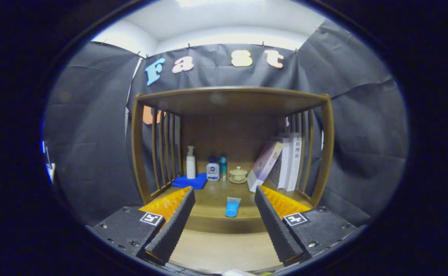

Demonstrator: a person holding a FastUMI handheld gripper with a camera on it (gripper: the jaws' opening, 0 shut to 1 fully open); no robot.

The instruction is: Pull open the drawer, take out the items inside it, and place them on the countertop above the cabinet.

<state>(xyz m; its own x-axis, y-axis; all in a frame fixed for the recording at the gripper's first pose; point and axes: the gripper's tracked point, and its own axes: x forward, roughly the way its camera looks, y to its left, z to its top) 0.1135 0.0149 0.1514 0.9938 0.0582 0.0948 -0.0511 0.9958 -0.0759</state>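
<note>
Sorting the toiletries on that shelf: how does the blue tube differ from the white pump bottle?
The blue tube lies flat near the shelf's front edge, between the open gripper's fingers; the white pump bottle stands upright at the back, beside the blue cloth. The bottle looks taller.

Dim overhead light, fisheye-warped edges

The gripper stands with its fingers wide apart and nothing between them, their bases cut off at the lower edge. A pale thing below the fingertips is almost wholly cut off, too little of it showing to name. Beyond the fingers, the slatted sides of the wooden shelf partly hide the books, and the labels on the bottles are too small to tell.
</note>
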